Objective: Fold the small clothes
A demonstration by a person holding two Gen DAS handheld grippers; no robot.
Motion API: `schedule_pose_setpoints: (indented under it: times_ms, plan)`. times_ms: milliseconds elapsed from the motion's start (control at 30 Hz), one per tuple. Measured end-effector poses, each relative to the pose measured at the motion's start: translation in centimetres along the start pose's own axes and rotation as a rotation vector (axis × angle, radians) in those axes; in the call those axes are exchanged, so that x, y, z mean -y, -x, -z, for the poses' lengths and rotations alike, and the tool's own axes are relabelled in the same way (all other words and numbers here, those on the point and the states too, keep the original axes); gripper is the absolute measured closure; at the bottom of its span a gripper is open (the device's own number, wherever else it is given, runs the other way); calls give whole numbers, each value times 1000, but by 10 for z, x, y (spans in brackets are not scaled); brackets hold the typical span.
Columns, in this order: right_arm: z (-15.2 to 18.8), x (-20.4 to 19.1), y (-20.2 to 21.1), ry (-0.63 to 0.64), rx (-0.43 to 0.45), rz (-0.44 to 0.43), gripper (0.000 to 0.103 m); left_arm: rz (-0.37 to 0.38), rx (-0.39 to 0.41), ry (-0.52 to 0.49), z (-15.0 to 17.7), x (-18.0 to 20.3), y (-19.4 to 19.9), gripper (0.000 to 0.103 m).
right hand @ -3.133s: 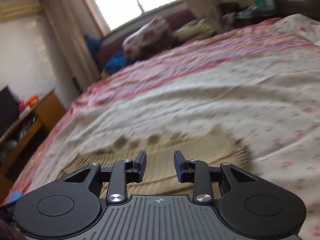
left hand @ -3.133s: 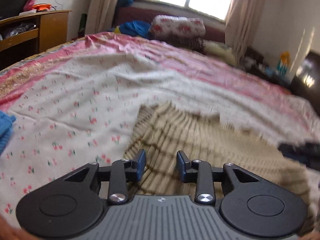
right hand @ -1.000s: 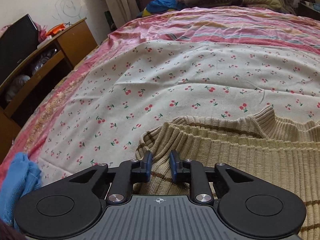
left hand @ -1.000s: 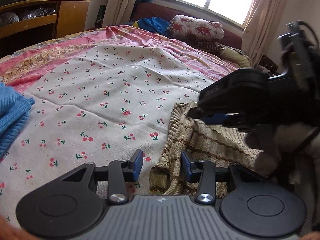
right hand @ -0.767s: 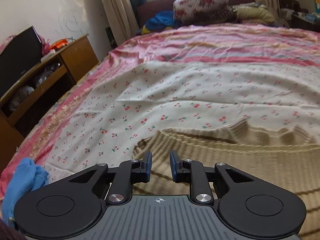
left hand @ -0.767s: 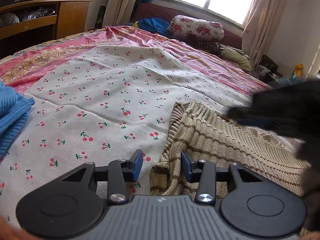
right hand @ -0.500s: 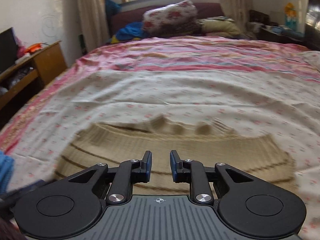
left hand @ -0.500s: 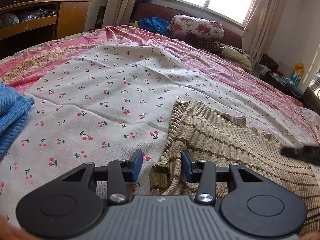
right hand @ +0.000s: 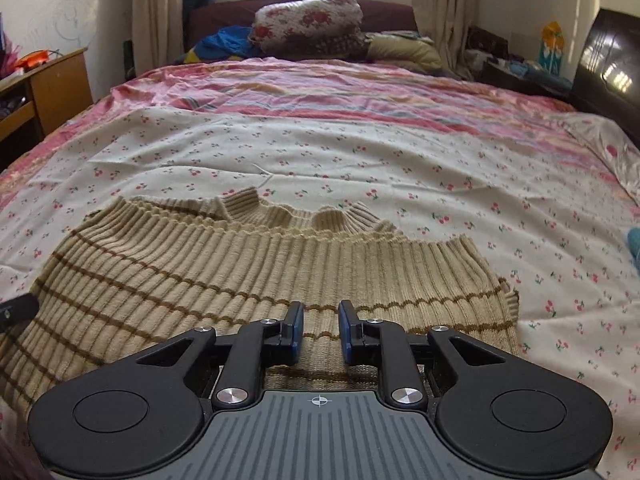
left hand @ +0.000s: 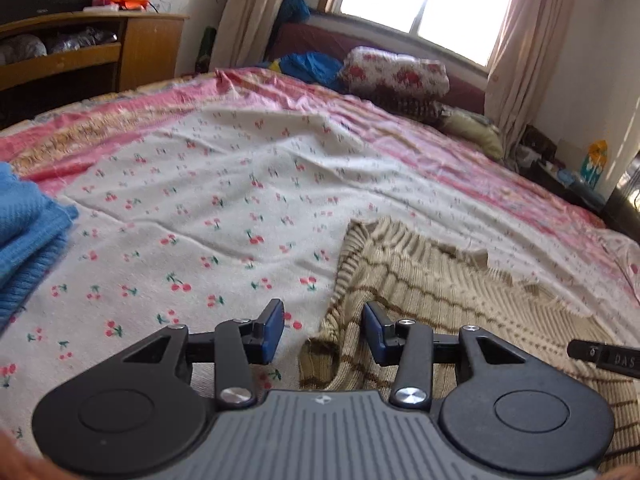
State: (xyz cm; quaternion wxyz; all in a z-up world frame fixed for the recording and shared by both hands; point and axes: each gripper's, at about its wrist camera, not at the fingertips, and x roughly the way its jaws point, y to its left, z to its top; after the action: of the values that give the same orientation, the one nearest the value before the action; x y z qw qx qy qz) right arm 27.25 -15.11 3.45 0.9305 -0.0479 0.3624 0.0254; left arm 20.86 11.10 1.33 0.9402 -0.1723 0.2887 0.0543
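A beige ribbed sweater [left hand: 440, 300] with thin brown stripes lies spread flat on the cherry-print bedsheet [left hand: 200, 220], its collar toward the pillows. My left gripper [left hand: 323, 330] is open at the sweater's left edge. A raised fold of that edge stands between the fingers, close to the right pad and apart from the left one. In the right wrist view the sweater [right hand: 240, 272] fills the foreground. My right gripper [right hand: 320, 330] hovers over its lower right part, open by a narrow gap with nothing between its pads. Its black tip [left hand: 600, 356] shows at the left view's right edge.
A folded blue knit [left hand: 28, 232] lies on the bed at the left. A wooden cabinet [left hand: 100, 52] stands beyond the bed's left side. Pillows [right hand: 312, 20] are piled under the window, and a dark headboard [right hand: 608, 76] stands at the right. A small teal item [right hand: 634, 242] is at the right edge.
My right gripper swung from the sweater's left edge across to its right part and left most of the left wrist view. The left gripper and the sweater stayed where they were.
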Motion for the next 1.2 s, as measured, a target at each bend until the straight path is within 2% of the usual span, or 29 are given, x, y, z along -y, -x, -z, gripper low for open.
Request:
schedule_pose_setpoints:
  times_ms: [300, 600, 800, 1200]
  plan:
    - [6, -1, 13, 32, -14, -4, 83, 4, 16, 2, 8, 2, 23, 54]
    - [9, -11, 16, 64, -15, -16, 83, 5, -63, 8, 20, 2, 20, 54]
    - [10, -14, 15, 81, -20, -20, 83, 18, -123, 58, 24, -6, 7, 54]
    - [9, -24, 11, 114, -26, -9, 80, 29, -121, 89, 22, -11, 8, 54]
